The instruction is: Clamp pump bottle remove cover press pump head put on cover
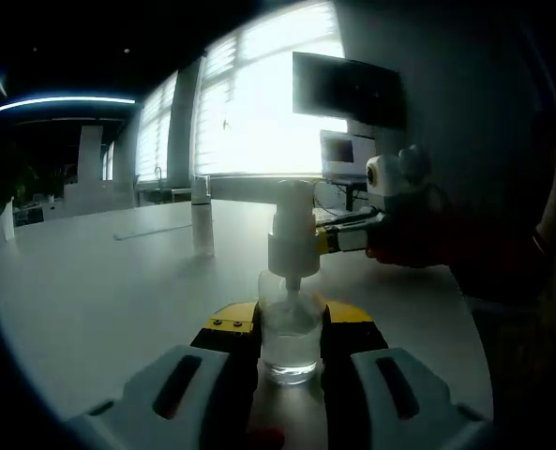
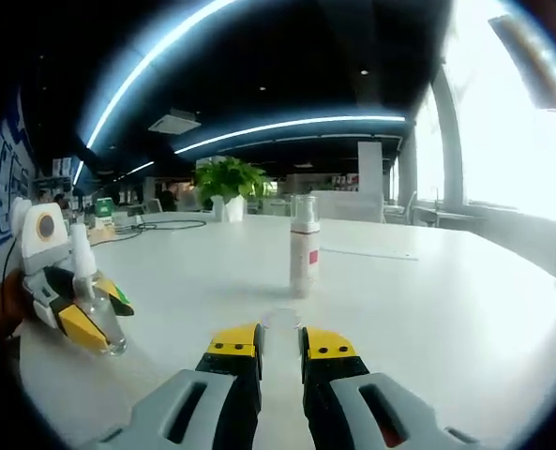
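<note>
The left tongs (image 1: 290, 352) clamp the clear pump bottle (image 1: 290, 328) by its lower body, standing it upright on the white desk (image 1: 99, 300). Its white pump head (image 1: 293, 230) is bare, and the right tongs (image 1: 353, 236) reach in beside it. In the right gripper view the right tongs (image 2: 282, 347) sit narrow around a small clear cover (image 2: 280, 321) — probably gripped, though it is faint. A 2nd bottle (image 2: 304, 246) with a pink label stands further toward the desk's middle, well apart, and the left tongs (image 2: 81, 314) hold the pump bottle (image 2: 95, 309) near the desk's edge.
</note>
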A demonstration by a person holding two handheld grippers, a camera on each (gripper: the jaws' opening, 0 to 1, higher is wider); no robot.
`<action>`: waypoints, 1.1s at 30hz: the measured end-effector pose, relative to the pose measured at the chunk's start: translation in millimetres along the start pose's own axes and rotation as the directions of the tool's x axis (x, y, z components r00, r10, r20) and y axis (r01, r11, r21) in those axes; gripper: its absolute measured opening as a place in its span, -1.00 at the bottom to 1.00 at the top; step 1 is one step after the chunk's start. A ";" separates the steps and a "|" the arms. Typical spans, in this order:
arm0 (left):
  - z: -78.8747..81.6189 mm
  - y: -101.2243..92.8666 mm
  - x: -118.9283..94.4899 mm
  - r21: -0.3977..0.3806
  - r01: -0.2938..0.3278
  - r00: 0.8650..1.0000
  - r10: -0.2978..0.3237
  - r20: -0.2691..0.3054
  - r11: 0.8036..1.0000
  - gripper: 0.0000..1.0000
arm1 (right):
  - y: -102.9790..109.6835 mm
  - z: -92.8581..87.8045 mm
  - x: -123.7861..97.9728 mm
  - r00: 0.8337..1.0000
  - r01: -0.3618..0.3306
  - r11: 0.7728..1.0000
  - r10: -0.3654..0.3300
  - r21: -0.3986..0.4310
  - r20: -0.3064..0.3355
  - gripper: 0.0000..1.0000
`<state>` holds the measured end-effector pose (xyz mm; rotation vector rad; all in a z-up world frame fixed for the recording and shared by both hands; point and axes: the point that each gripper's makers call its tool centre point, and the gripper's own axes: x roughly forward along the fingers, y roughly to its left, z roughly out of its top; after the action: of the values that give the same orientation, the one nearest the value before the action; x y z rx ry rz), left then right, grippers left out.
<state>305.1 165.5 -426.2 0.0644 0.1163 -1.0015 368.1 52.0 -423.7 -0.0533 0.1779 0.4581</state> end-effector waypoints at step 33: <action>0.4 -2.7 0.0 0.001 -0.002 1.000 0.002 0.000 1.000 -0.68 | 1.5 -12.0 1.4 1.000 -0.013 1.000 0.013 0.025 -0.026 -0.69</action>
<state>302.8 164.0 -425.8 0.0657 0.1159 -0.9995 366.8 52.8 -435.8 -0.0343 0.2099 0.4684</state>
